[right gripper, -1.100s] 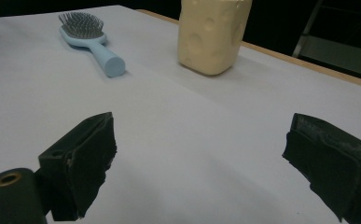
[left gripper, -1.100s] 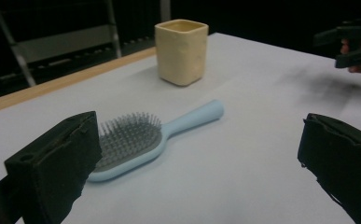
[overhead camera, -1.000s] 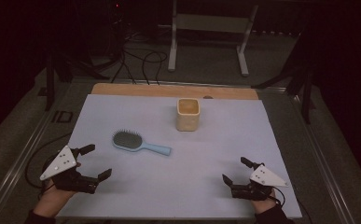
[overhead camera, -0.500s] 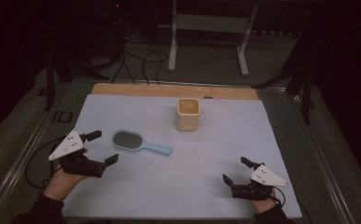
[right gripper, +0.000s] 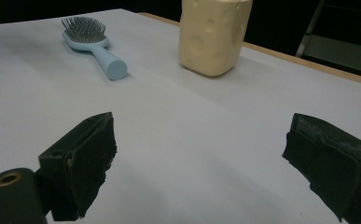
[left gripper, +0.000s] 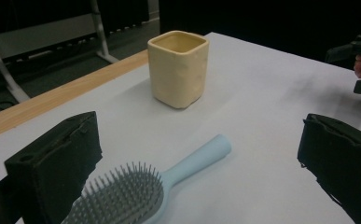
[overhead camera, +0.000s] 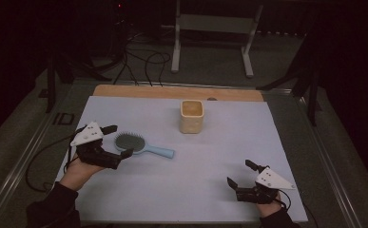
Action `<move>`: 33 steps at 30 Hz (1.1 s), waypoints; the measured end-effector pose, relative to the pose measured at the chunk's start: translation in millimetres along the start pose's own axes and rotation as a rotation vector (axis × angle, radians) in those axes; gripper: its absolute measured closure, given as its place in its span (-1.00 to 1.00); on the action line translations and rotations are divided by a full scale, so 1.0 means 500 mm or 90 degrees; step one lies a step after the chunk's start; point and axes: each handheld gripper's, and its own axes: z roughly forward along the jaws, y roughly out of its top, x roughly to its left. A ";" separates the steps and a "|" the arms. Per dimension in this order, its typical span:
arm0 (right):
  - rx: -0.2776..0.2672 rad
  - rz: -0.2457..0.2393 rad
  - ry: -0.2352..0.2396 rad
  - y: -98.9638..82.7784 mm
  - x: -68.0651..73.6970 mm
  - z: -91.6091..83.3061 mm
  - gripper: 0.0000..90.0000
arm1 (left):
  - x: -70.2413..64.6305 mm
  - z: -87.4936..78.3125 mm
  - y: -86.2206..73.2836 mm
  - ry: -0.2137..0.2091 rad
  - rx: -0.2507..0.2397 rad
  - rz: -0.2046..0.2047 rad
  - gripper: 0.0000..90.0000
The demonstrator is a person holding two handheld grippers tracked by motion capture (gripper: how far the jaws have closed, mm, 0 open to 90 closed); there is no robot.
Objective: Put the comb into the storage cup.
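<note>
A light-blue hairbrush is laid bristles-up left of centre, handle pointed right; a cream square cup is stood upright farther back.

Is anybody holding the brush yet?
No. Both tools are open and hold nothing; the left tool has its jaws on either side of the brush head.

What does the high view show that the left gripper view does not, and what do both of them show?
The high view alone takes in the left gripper from outside with its grey plate, the floor cables, and the whole blue mat. The left gripper view alone gives the hairbrush's bristles close up, between its open jaws. Both share the hairbrush, the cream cup, the wooden table edge and the right gripper.
</note>
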 end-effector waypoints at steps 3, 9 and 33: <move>0.000 0.002 0.000 0.000 -0.001 0.000 -0.81 | 0.001 0.019 0.006 -0.006 0.016 0.001 -1.00; -0.001 0.003 0.001 0.000 -0.001 0.000 -0.81 | 0.004 0.065 0.014 -0.020 0.036 -0.011 -1.00; -0.003 0.004 0.009 -0.001 -0.001 0.000 -0.81 | 0.003 0.216 0.005 -0.045 0.125 -0.044 -0.78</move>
